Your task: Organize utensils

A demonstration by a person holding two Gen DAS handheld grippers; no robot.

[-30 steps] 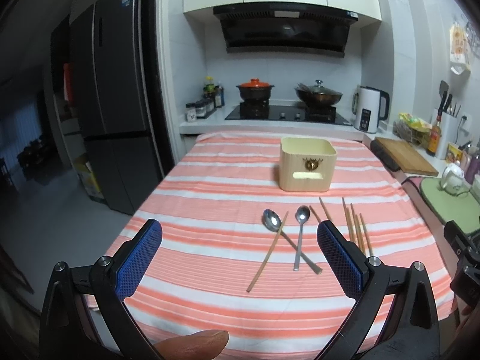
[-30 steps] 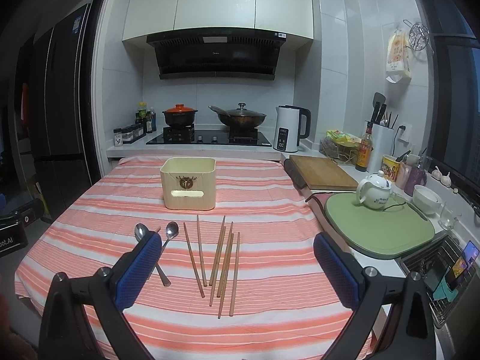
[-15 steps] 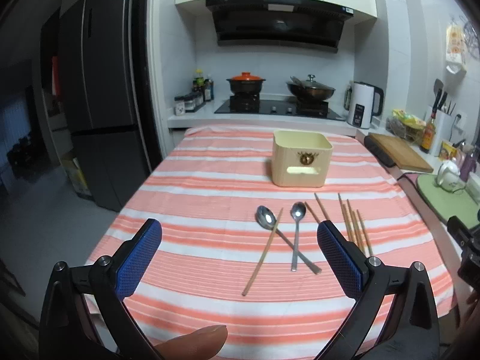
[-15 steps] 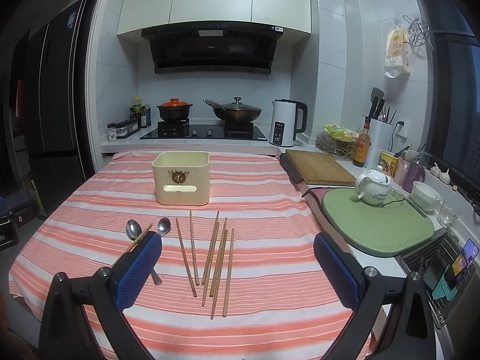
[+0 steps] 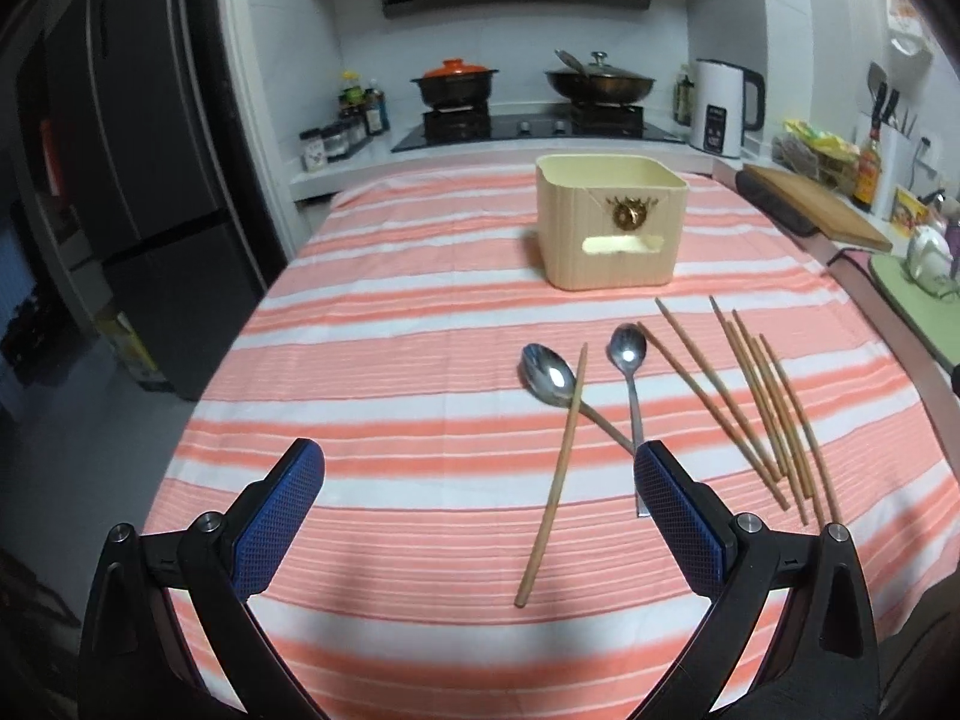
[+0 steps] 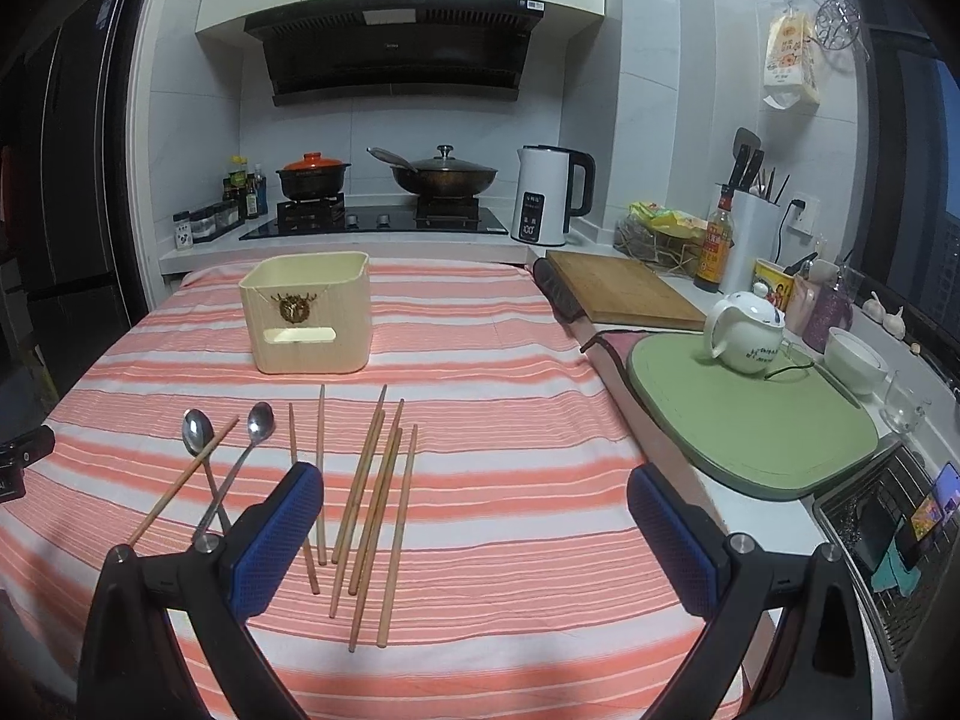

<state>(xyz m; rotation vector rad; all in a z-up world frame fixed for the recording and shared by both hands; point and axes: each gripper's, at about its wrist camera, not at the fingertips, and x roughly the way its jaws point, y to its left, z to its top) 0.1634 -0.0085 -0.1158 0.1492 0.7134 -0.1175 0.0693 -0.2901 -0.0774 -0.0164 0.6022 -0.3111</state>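
Observation:
A cream utensil box [image 5: 611, 222] [image 6: 307, 312] stands upright on the striped tablecloth [image 5: 390, 372] [image 6: 510, 432]. In front of it lie two metal spoons [image 5: 549, 375] [image 6: 259, 423], their handles crossing, with a single wooden chopstick [image 5: 555, 468] [image 6: 186, 477] laid over the left one. Several more chopsticks [image 5: 762, 408] [image 6: 378, 492] are spread to the right. My left gripper [image 5: 480, 510] is open above the near table edge, the lone chopstick lying between its fingers. My right gripper [image 6: 474, 531] is open too, hovering over the near ends of the chopstick group.
A cutting board [image 6: 618, 291], a green mat [image 6: 750, 426] with a white teapot [image 6: 747, 333], a bowl and a glass fill the counter to the right. Pots [image 6: 444, 177] and a kettle [image 6: 549, 195] stand behind the table. A dark fridge [image 5: 132, 180] is at the left.
Both grippers have moved forward and lower toward the utensils, so the spoons and chopsticks look nearer. Both stay open. The finger seen at the bottom of the left wrist view is gone.

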